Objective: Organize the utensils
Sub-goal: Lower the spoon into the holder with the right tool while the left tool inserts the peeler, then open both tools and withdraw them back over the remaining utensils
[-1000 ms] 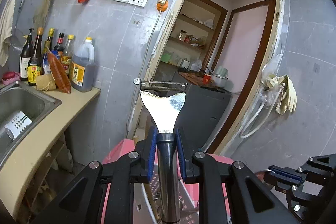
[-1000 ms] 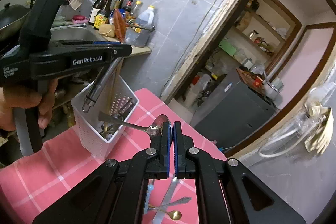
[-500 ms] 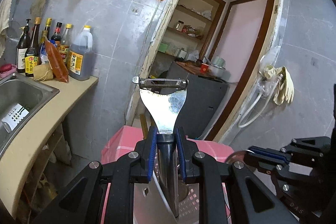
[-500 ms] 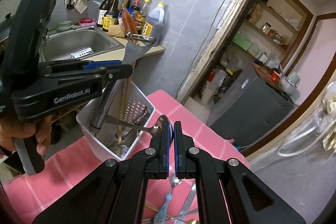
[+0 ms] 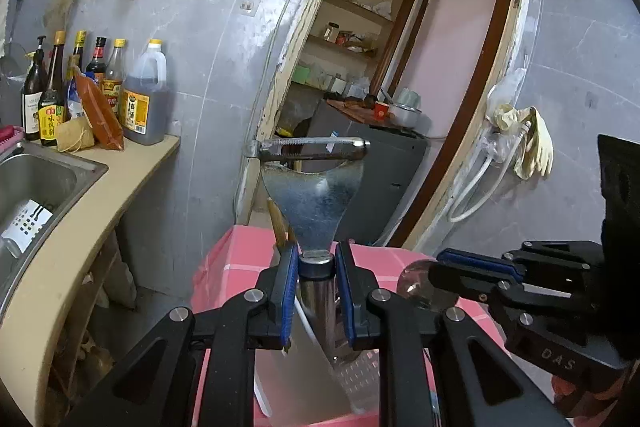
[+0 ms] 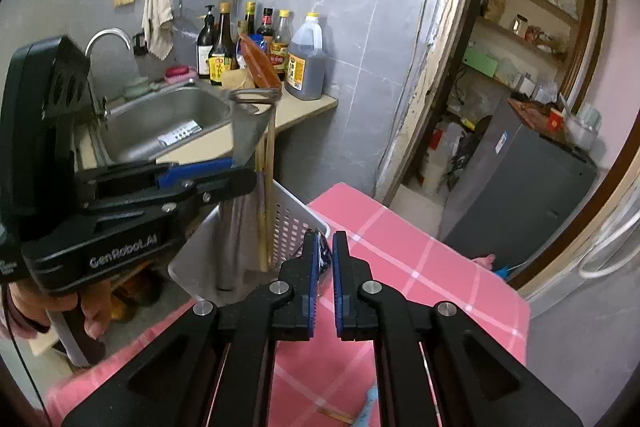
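Observation:
My left gripper [image 5: 317, 267] is shut on the handle of a metal peeler [image 5: 314, 195], held upright with its blade on top. In the right wrist view the peeler [image 6: 252, 123] stands with its handle reaching down into the white perforated basket [image 6: 296, 223], beside wooden chopsticks [image 6: 269, 187]. A hand carries the left gripper [image 6: 208, 179]. My right gripper [image 6: 325, 251] hovers just right of the basket, shut on a thin metal spoon that shows edge-on between the pads. The spoon's bowl [image 5: 416, 287] sticks out at the right gripper [image 5: 452, 263] tips.
A pink checked tablecloth [image 6: 420, 267] covers the table under the basket. To the left are a steel sink [image 6: 160, 123] and a counter with several sauce bottles [image 6: 248, 43]. A doorway and a grey cabinet [image 6: 520, 195] lie to the right. Loose cutlery [image 6: 372, 399] shows at the bottom edge.
My right gripper has shifted toward the basket and rolled, so the spoon now shows edge-on. The peeler's handle sits lower in the basket. The left gripper keeps its hold.

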`<state>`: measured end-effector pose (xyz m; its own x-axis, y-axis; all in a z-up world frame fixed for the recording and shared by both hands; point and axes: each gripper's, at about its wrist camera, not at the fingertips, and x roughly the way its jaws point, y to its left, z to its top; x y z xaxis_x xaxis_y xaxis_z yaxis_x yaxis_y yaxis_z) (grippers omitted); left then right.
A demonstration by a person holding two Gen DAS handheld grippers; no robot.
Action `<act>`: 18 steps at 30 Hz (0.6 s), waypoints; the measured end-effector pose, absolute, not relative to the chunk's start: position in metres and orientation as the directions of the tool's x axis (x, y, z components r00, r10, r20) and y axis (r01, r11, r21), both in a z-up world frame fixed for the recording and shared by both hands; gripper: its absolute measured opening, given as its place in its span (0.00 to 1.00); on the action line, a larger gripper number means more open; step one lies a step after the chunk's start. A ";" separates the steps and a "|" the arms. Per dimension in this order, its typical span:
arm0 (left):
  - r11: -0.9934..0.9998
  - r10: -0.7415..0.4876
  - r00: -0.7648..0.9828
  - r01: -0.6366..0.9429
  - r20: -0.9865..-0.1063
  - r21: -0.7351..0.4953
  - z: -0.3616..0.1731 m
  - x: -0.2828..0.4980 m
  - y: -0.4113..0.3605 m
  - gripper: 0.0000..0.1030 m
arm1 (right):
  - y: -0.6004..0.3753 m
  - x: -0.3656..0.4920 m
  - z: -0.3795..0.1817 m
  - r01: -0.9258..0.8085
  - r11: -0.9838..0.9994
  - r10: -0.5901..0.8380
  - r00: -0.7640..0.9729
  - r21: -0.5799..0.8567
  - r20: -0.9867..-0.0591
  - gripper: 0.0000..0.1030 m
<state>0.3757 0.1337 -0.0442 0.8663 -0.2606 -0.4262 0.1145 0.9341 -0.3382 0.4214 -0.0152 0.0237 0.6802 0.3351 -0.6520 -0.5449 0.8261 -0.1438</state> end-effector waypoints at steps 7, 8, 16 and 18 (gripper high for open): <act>0.934 -0.272 0.865 0.131 -0.422 -0.334 -0.040 0.371 0.134 0.21 | -0.033 0.423 0.021 -0.514 0.856 0.372 0.684 -0.053 -0.627 0.08; 0.933 -0.274 0.865 0.134 -0.421 -0.332 -0.038 0.370 0.133 0.22 | -0.037 0.424 0.022 -0.507 0.861 0.375 0.688 -0.041 -0.622 0.08; 0.934 -0.275 0.886 0.153 -0.374 -0.323 -0.017 0.349 0.128 0.52 | -0.077 0.406 0.036 -0.384 0.922 0.356 0.784 0.054 -0.509 0.42; 0.936 -0.270 0.896 0.159 -0.352 -0.313 -0.009 0.342 0.123 0.60 | -0.091 0.395 0.041 -0.339 0.939 0.330 0.824 0.066 -0.461 0.51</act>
<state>0.3424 0.1231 -0.0087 0.8962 -0.2701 -0.3518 0.1593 0.9363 -0.3130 0.3950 -0.0906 0.0413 0.8238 0.3297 -0.4611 -0.3389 0.9385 0.0656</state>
